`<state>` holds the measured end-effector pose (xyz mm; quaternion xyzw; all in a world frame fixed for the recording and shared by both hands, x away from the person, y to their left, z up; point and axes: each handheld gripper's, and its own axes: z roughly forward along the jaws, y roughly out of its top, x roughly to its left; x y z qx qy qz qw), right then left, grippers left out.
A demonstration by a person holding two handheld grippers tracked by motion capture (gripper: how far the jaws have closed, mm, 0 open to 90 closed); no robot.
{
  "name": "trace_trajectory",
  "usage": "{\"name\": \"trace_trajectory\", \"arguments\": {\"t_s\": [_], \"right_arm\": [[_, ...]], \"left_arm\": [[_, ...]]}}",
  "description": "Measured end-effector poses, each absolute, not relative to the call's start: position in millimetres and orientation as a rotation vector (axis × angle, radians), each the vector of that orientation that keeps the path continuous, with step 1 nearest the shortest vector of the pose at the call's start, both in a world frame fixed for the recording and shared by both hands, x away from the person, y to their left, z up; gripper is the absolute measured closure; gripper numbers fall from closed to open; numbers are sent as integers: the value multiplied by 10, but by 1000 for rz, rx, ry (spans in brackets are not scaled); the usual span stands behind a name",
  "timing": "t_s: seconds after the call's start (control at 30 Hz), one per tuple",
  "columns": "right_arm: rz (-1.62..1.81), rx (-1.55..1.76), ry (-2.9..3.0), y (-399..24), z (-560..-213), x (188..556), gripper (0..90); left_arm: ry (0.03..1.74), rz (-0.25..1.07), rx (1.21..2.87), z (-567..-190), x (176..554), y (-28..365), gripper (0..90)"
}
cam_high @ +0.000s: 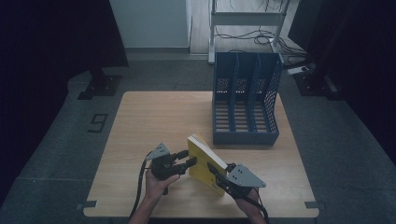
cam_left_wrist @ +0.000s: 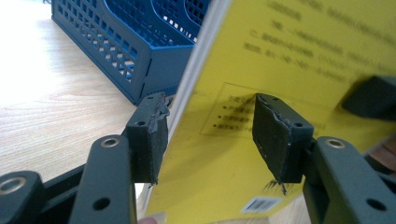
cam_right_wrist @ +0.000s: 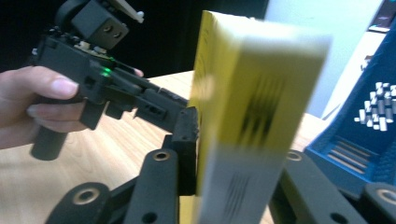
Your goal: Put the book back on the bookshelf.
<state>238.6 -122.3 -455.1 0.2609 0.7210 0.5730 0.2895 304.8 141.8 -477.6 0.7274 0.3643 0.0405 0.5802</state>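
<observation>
A thick yellow book [cam_high: 201, 162] stands upright on its edge on the wooden table [cam_high: 154, 121], in front of the blue file rack [cam_high: 245, 100]. My right gripper [cam_high: 215, 173] is shut on the book's near end; in the right gripper view the book [cam_right_wrist: 243, 107] sits between its jaws [cam_right_wrist: 238, 158], with the left pad pressed on the cover. My left gripper [cam_high: 188, 157] is open at the book's left side. In the left gripper view its pads [cam_left_wrist: 212, 140] stand apart in front of the yellow cover [cam_left_wrist: 280, 56], one pad beside the page edge.
The blue rack [cam_left_wrist: 135, 51] has three upright slots with perforated walls and stands at the table's far right. Bare wood lies to the left of the book. A white frame and cables [cam_high: 261, 32] stand on the floor behind the table.
</observation>
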Motion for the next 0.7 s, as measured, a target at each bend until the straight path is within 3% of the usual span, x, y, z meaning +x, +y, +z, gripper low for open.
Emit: {"name": "trace_trajectory", "arguments": {"t_s": [0.27,0.43,0.7], "right_arm": [[1517,688,1967,-1128,-4589,2398,661],[1471,747,1950,-1073,-4633,2412,726],[1512,810,1934,-1099,-4639,2427,744]], "left_arm": [[846,92,1696,-4774,3042,1407,463],[841,90,1699,-4771,3040,1413,461],[844,97,1698,-4761,3032,1427,446]]}}
